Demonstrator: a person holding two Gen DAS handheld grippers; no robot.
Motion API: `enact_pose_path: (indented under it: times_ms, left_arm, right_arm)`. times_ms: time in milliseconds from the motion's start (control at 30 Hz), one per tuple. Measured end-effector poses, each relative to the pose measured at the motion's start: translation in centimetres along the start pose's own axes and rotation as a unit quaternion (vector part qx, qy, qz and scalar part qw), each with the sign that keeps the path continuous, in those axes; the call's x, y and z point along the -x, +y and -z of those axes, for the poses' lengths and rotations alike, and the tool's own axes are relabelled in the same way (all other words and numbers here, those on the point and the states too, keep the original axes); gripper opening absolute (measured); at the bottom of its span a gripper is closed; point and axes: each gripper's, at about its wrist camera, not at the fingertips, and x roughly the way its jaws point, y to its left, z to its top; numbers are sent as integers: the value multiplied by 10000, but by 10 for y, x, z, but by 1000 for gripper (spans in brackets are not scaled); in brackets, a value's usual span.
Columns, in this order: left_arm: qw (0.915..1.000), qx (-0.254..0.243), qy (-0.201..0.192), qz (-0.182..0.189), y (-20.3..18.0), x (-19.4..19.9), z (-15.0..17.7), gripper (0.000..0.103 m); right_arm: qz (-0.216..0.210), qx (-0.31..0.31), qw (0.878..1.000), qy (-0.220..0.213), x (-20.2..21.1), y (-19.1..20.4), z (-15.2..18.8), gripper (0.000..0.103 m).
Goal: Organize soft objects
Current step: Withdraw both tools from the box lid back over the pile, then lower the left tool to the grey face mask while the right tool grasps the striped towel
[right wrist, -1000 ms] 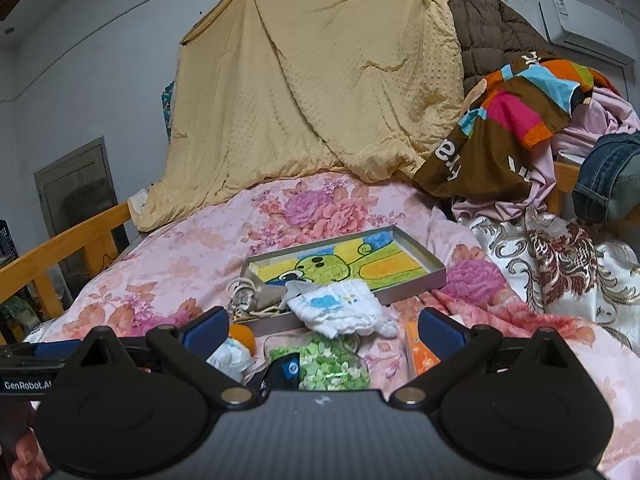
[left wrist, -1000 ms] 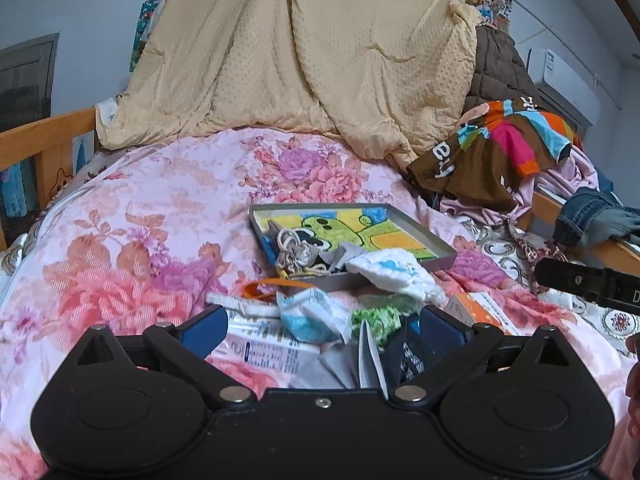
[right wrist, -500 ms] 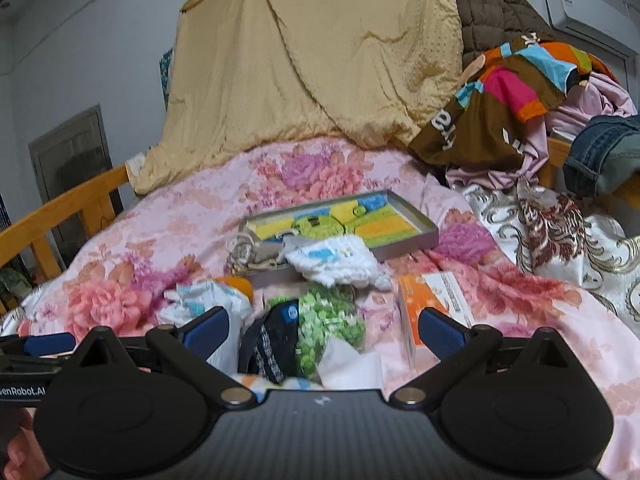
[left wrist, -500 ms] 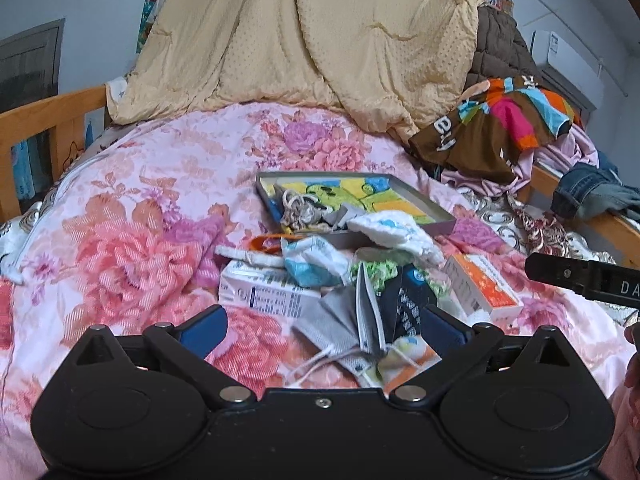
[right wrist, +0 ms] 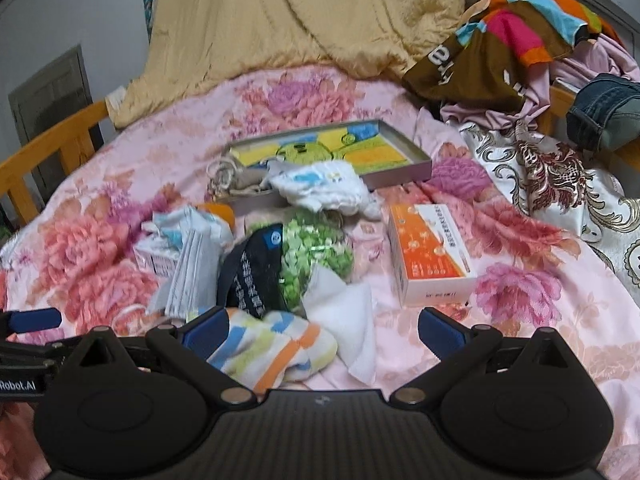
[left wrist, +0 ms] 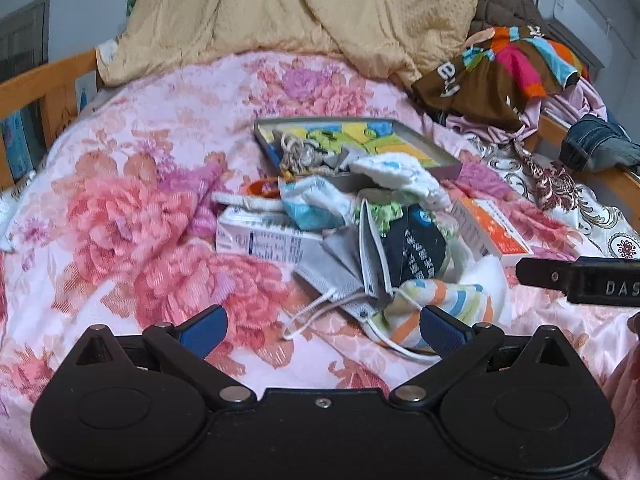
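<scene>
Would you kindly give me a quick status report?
Both hand-held grippers open, empty. Striped sock nearest right hand-held gripper. Gray mask ahead of left hand-held gripper.

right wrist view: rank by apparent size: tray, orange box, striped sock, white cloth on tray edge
1. tray
2. orange box and striped sock: look about alike; the sock sits nearer the camera and is partly hidden, so unranked
3. white cloth
</scene>
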Motion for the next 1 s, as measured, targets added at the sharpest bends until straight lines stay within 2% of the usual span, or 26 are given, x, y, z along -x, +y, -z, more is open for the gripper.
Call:
enact_pose_path:
  times_ms: [300,733,1000]
  left_arm:
    - [9996,233,139,82,5,-5,-2,102]
    - [9992,390,37,96,8,-7,-14,102]
    - [9996,263,17,17,7,-13,-24,102]
  right_arm:
    - [36,258,9993,271,-12,10,1,103]
    - [-39,231,9997,103,-10,11,-3,103]
    - [-92,231,9997,66,-12,12,-5,103]
